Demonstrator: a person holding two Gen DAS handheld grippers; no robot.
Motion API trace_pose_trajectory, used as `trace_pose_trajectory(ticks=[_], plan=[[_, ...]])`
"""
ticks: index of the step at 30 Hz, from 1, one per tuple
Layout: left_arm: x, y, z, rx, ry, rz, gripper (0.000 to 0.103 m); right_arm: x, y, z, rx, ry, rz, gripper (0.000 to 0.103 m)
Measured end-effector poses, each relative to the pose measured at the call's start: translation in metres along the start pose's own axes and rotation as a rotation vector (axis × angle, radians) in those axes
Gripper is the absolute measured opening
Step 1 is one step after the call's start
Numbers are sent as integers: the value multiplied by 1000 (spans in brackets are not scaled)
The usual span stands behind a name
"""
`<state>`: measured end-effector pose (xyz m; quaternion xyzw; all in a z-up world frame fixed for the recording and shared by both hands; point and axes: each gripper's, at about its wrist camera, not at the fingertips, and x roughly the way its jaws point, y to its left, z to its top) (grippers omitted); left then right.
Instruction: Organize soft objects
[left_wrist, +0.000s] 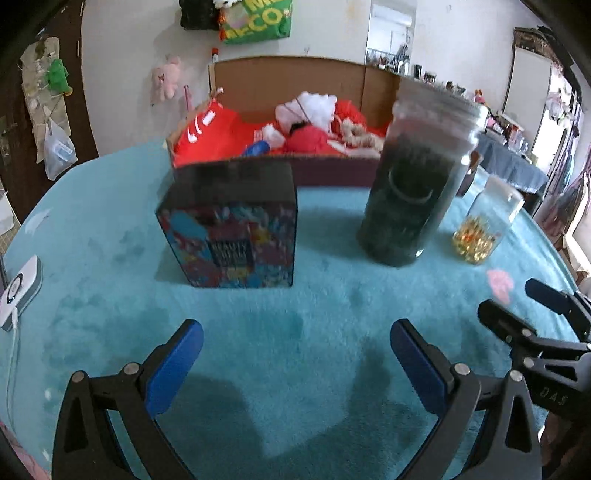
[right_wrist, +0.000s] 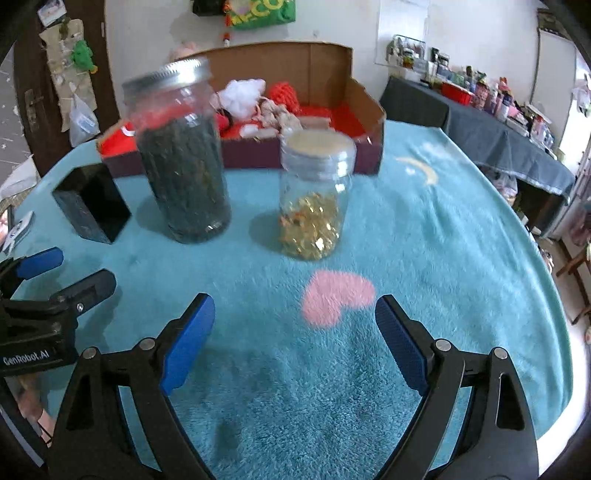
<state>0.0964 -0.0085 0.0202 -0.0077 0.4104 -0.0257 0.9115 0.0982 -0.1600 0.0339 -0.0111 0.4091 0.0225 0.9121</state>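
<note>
Soft toys in cardboard box on teal fleece blanket; both grippers' jaws wide, empty.

- Soft items in the cardboard box: blurred, partly hidden behind the front wall and the tall dark jar; individual pieces not identifiable.
- Print on the colourful box: smeared, mostly unreadable.
- Green bag on the wall: cut off by the top edge.
- Clutter on the side table: too small to identify.
- Contents of the small jar: blurred gold pieces, kind not identifiable.
</note>
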Motion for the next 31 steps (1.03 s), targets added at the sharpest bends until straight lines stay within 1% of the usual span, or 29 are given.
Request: trace_pose_trajectory(ticks=[2,5,9,31], plan=[[2,2,-1,-8,12,1,103,6,-5,-2,16,18,-13,89],[4,4,-2,-19,22,4,103,9,-13,-4,46,22,5,89],[5,0,-2,2,30,32,103,9,-10,-3,36,24,-12,90],[5,0,-3,-6,34,54,103,8,-9,-5,36,20,-12,91]])
